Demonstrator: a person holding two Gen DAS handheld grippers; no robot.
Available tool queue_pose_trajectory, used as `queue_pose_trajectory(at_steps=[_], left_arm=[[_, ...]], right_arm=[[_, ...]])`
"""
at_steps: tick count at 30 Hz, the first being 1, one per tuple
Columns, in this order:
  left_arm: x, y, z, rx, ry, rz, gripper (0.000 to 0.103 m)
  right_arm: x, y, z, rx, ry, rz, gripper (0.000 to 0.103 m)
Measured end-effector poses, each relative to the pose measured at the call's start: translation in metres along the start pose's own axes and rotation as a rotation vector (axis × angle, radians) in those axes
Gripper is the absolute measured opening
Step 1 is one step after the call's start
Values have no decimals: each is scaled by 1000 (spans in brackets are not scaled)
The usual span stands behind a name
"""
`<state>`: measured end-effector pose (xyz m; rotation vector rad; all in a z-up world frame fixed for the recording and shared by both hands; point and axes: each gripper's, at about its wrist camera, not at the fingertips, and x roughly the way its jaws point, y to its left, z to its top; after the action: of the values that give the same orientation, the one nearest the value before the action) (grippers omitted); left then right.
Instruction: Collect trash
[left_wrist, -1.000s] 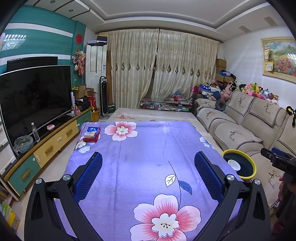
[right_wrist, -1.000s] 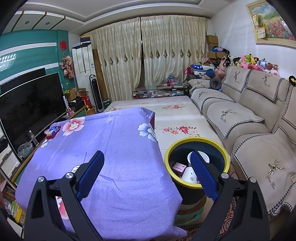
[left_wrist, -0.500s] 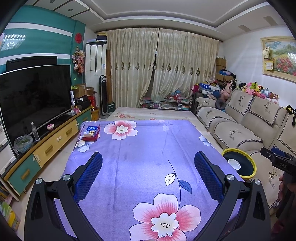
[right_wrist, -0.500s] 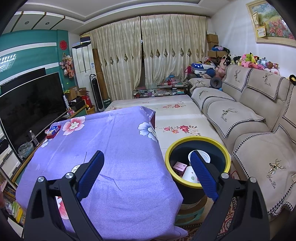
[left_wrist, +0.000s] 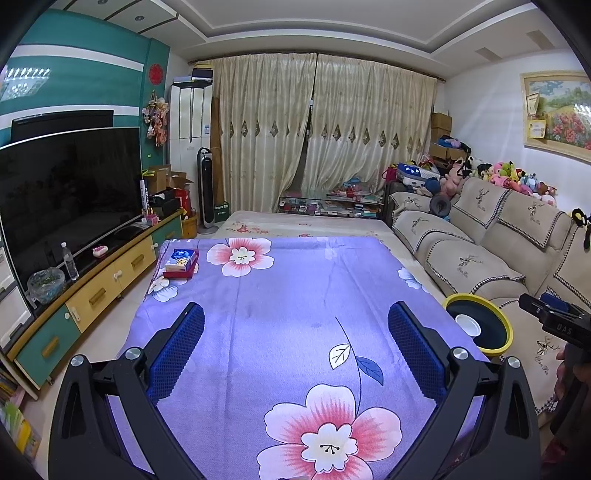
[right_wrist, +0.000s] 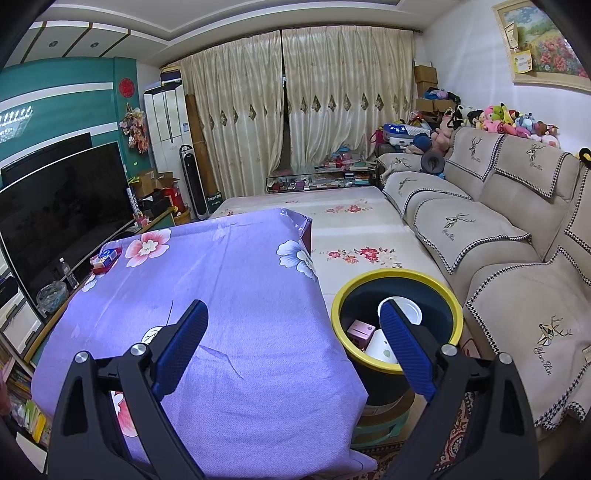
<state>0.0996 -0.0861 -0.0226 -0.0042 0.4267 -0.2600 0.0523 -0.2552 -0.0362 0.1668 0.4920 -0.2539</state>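
Right wrist view cuts the trash bin in part: the right gripper has one blue finger across the bin's mouth, hiding some of what lies inside. What shows there is a white round lid or cup, a small pink box and a white carton; what the carton is cannot be read. The bin is dark with a yellow rim and stands on the floor just beside the table, between the table and the sofa. It rests on something green below it (mostly hidden by the table's purple flowered cloth).

From the left wrist view the bin sits off the table's right edge, only its rim and the white lid visible. A red and blue packet lies at the table's far left corner.

The left gripper hovers over the near part of the table, jaws spread wide with nothing between them. The right gripper's jaws are likewise wide apart and hold nothing, one finger over the table's edge and one over the bin. At the left view's right border a hand grips the right gripper's handle, largely cut off.
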Motion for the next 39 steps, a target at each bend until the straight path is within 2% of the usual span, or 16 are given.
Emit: queue_pose_trajectory(at_steps=[17, 34, 39], left_arm=[[2, -1, 0, 4, 6, 5, 98], [9, -1, 2, 1, 19, -13, 98], [16, -1, 2, -1, 8, -100, 98]], right_arm=[[1, 1, 1, 1, 3, 2, 89], [7, 15, -16, -1, 20, 7, 89], [11, 14, -14, 3, 34, 13, 89]])
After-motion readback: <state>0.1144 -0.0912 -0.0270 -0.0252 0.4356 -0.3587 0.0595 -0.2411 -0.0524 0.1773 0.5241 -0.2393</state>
